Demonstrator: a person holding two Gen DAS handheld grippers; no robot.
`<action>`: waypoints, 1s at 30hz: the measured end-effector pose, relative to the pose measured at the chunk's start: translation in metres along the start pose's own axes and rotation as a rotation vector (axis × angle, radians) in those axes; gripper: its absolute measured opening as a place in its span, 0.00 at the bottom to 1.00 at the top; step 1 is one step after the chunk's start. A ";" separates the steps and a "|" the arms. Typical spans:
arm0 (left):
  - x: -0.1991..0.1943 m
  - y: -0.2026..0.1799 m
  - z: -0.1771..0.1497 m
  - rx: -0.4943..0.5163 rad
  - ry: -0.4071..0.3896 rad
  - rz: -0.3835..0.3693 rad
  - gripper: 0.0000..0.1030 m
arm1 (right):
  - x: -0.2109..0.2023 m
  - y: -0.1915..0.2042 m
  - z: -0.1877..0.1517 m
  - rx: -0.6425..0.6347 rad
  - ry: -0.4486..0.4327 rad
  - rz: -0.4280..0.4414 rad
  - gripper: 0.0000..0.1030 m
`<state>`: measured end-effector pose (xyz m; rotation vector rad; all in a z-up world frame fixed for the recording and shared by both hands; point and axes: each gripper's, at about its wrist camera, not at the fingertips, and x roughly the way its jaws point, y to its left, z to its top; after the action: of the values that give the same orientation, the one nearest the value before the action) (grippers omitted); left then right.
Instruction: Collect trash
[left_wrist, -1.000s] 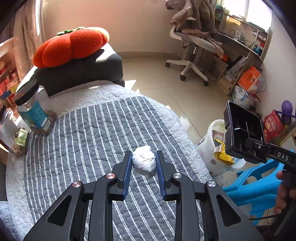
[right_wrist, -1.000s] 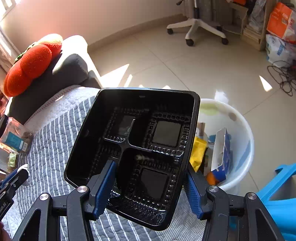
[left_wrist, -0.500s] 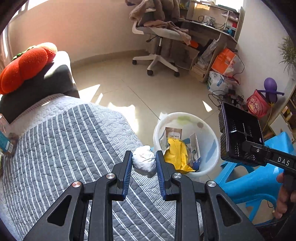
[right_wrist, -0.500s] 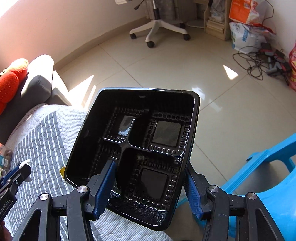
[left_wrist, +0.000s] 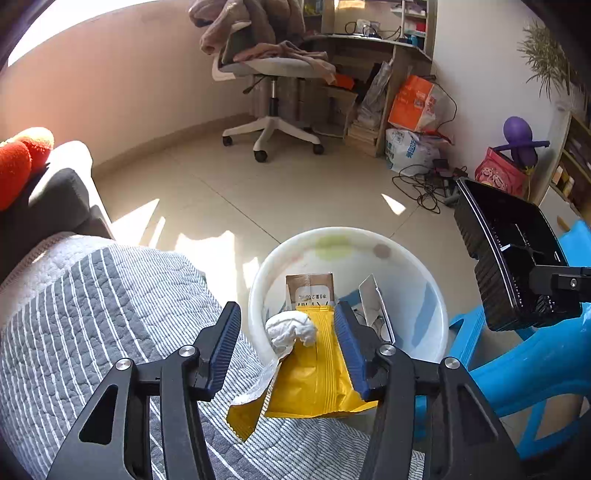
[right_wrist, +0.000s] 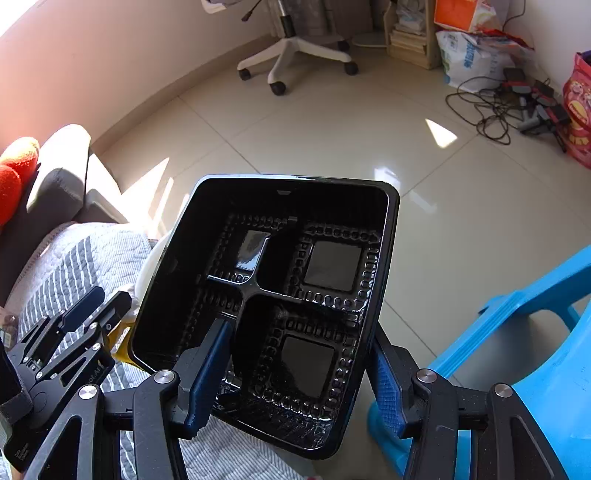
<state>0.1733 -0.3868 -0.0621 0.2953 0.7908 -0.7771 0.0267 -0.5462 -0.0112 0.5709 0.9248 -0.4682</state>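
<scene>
My left gripper (left_wrist: 286, 332) is open above the near rim of the white trash bin (left_wrist: 354, 240). A crumpled white tissue (left_wrist: 290, 328) is between its spread fingers, touching neither, over a yellow wrapper (left_wrist: 317, 380) that hangs over the bin's edge. The bin also holds a brown carton (left_wrist: 310, 291) and a white box. My right gripper (right_wrist: 295, 362) is shut on a black compartment food tray (right_wrist: 280, 295), held tilted in the air to the right of the bin; the tray also shows in the left wrist view (left_wrist: 513, 262). The left gripper shows in the right wrist view (right_wrist: 96, 306).
A grey striped quilt (left_wrist: 92, 325) covers the surface at the left. A blue plastic chair (left_wrist: 524, 373) stands right of the bin. A grey sofa arm (left_wrist: 55, 195) with an orange cushion is at the far left. An office chair (left_wrist: 273, 122), bags and cables lie across the tiled floor.
My left gripper moved right from the quilt to over the bin and opened, letting go of the tissue. My right gripper kept the tray and drifted right.
</scene>
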 end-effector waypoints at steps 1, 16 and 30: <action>-0.001 0.002 0.000 -0.010 -0.006 0.006 0.67 | 0.001 -0.001 0.001 0.001 0.000 -0.001 0.60; -0.056 0.045 -0.019 -0.089 0.034 0.259 0.87 | 0.031 0.031 0.015 -0.021 0.008 0.091 0.61; -0.148 0.079 -0.067 -0.183 0.052 0.361 1.00 | 0.001 0.061 -0.007 -0.033 -0.019 0.058 0.78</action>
<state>0.1287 -0.2221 -0.0027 0.2845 0.8226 -0.3566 0.0598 -0.4951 -0.0001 0.5611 0.8935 -0.4049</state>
